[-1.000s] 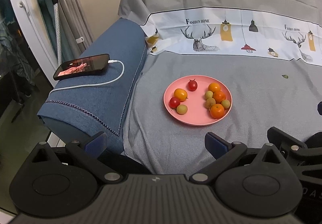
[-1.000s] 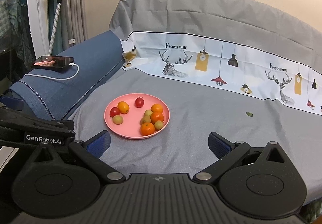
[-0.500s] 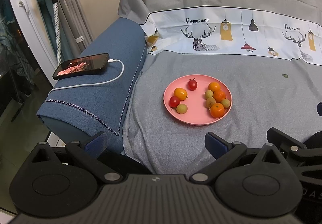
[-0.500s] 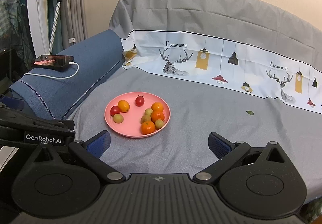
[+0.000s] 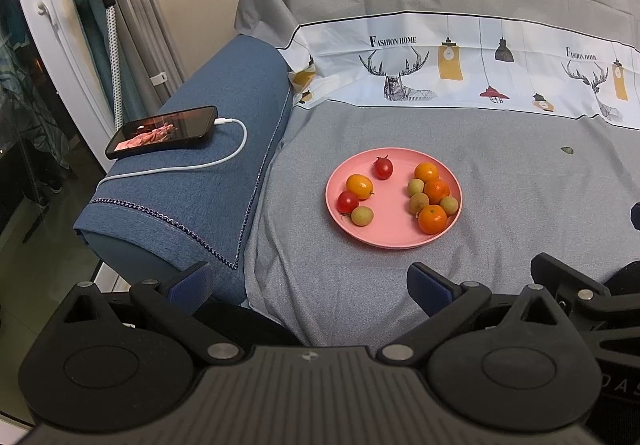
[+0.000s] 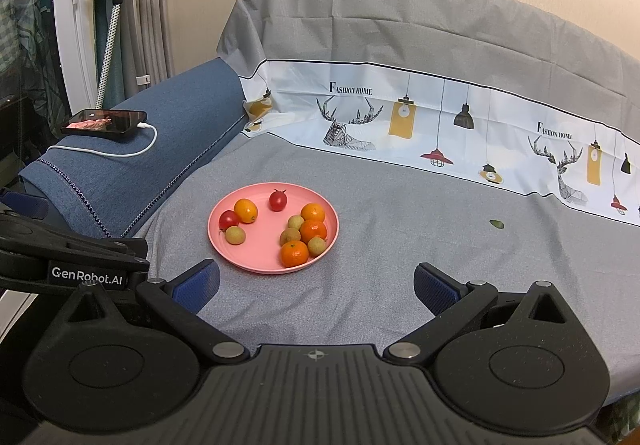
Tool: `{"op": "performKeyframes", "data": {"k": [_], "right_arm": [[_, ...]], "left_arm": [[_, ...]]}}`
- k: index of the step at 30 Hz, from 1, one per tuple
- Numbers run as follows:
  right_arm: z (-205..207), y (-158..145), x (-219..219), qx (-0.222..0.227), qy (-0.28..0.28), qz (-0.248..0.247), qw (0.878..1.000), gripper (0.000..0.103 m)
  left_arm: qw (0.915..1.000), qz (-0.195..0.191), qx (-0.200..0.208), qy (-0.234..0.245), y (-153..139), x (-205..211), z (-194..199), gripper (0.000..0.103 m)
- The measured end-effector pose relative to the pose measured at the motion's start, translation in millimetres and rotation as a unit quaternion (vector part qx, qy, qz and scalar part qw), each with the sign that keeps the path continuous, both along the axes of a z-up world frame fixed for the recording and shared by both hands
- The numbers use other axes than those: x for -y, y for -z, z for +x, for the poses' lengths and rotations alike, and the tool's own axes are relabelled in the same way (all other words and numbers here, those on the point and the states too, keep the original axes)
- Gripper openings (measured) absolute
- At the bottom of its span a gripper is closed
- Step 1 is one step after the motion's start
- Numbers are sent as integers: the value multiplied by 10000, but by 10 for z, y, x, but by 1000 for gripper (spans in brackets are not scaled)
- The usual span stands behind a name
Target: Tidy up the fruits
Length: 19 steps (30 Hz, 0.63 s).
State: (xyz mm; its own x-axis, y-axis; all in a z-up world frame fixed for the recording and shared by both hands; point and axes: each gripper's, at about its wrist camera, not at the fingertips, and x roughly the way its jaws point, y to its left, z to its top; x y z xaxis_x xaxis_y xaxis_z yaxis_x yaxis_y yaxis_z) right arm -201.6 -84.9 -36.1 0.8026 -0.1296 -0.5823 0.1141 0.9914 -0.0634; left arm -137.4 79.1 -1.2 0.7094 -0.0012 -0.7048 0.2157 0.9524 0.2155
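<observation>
Since a second ago almost nothing has moved: both views have crept slightly nearer the pink plate, and the fruits lie as they did.

The left gripper is spread wide with nothing between its fingers, low over the near edge of the sofa seat, beside the blue armrest. The right gripper is equally wide and empty, also at the near edge.

On the plate's left side sit two cherry tomatoes, a yellow-orange fruit and a longan. On its right, mandarins and longans touch in a tight cluster.

All fruits sit on the plate with kinds mixed, which would fit sorting ahead or sorting finished. Any pick is best taken from above on a loose fruit, gently, since round fruits roll.

Open cloth lies right and behind the plate. The phone and its cable occupy the armrest, so the left has less room.
</observation>
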Motion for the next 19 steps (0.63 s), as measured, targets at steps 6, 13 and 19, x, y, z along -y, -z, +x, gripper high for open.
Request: {"op": "performKeyframes", "data": {"k": [6,13,19], "right_arm": [[2,0,0,-3,0,3,10000,102],[1,-1,1,-1,1,2,10000,102],[4,-1,-2,-5,4,2,10000,102]], "left_arm": [[10000,0,-2,-3,-2,1,0,103],[10000,3,1,-2,-1,2,1,103],[10000,28,55,-17,12,-27,8,103]]}}
